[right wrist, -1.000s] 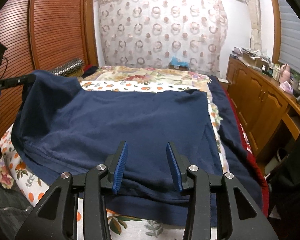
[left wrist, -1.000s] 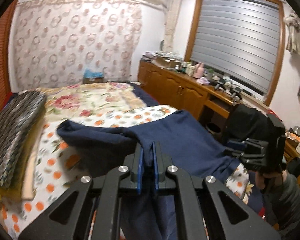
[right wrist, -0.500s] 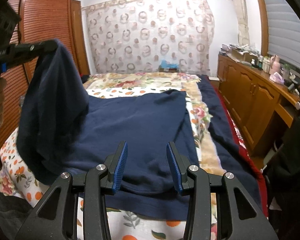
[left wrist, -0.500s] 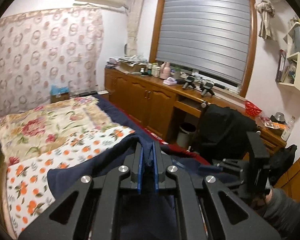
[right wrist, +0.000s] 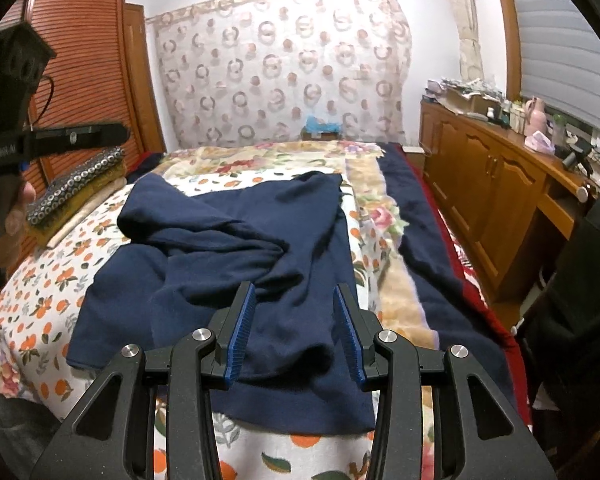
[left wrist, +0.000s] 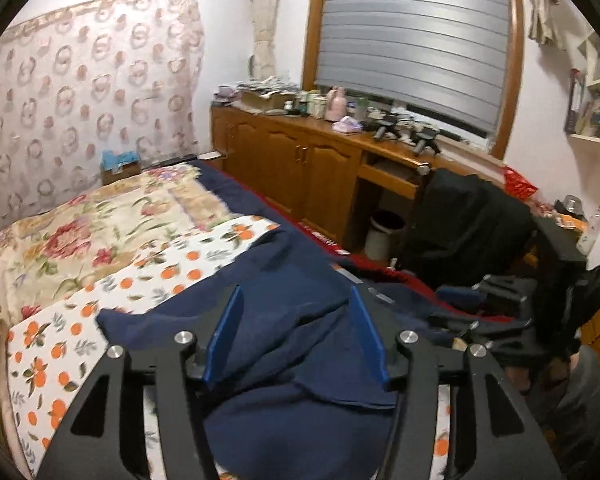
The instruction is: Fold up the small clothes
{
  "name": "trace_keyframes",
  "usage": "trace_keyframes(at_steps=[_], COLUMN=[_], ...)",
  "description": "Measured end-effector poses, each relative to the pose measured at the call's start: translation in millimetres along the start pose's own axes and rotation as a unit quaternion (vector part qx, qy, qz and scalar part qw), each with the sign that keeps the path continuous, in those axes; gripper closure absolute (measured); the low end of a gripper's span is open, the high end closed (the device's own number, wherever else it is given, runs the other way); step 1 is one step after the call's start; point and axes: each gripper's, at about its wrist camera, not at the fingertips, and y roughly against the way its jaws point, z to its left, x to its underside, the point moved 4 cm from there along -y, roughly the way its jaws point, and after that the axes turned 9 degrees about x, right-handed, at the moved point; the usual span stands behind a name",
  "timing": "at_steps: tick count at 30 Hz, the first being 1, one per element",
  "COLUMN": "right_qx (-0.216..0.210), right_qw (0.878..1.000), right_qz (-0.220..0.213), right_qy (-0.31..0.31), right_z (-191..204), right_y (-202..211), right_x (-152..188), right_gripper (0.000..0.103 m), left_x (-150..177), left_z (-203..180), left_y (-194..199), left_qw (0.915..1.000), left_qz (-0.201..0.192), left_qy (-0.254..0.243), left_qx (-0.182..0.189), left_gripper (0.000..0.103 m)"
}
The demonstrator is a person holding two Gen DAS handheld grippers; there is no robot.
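A navy blue garment lies on the orange-print sheet of the bed, its left part folded loosely over the middle in rumpled layers. It also shows in the left wrist view. My left gripper is open and empty just above the folded cloth. In the right wrist view the left gripper hangs in the air at the left, clear of the cloth. My right gripper is open and empty over the garment's near hem. It also shows at the right of the left wrist view.
A stack of folded textiles sits at the bed's left edge. A dark blue blanket runs along the bed's right side. Wooden cabinets with clutter line the right wall, and a black chair stands by them.
The left gripper carried the garment's left part across to the right, opened and let it drop onto the rest. The right gripper stayed open and hardly moved.
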Motion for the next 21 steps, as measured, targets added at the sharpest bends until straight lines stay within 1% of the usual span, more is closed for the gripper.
trace_keyframes(at_steps=[6, 10, 15, 16, 17, 19, 21], right_qx=[-0.006, -0.017, -0.052, -0.063, -0.07, -0.085, -0.096], right_qw=[1.0, 0.999, 0.995, 0.994, 0.993, 0.989, 0.985], right_qz=[0.0, 0.004, 0.01, 0.012, 0.015, 0.022, 0.028], right_qy=[0.026, 0.048, 0.082, 0.091, 0.098, 0.119, 0.14], right_z=[9, 29, 69, 80, 87, 108, 125], right_y=[-18, -38, -62, -68, -72, -82, -91], right_x=[-20, -36, -52, -56, -57, -62, -64], right_gripper=[0.062, 0.062, 0.06, 0.057, 0.053, 0.05, 0.048], left_x=[26, 47, 66, 72, 75, 83, 89], left_z=[42, 70, 97, 102, 106, 114, 119], left_y=[4, 13, 22, 25, 27, 33, 36], left_qw=[0.999, 0.9965, 0.9938, 0.993, 0.9925, 0.9916, 0.9909], left_qz=[0.018, 0.03, 0.039, 0.042, 0.043, 0.046, 0.047], left_qy=[0.024, 0.039, 0.059, 0.064, 0.067, 0.074, 0.079], left_qx=[-0.034, -0.067, -0.086, -0.09, -0.092, -0.096, -0.098], left_gripper=[0.049, 0.049, 0.049, 0.049, 0.049, 0.049, 0.049])
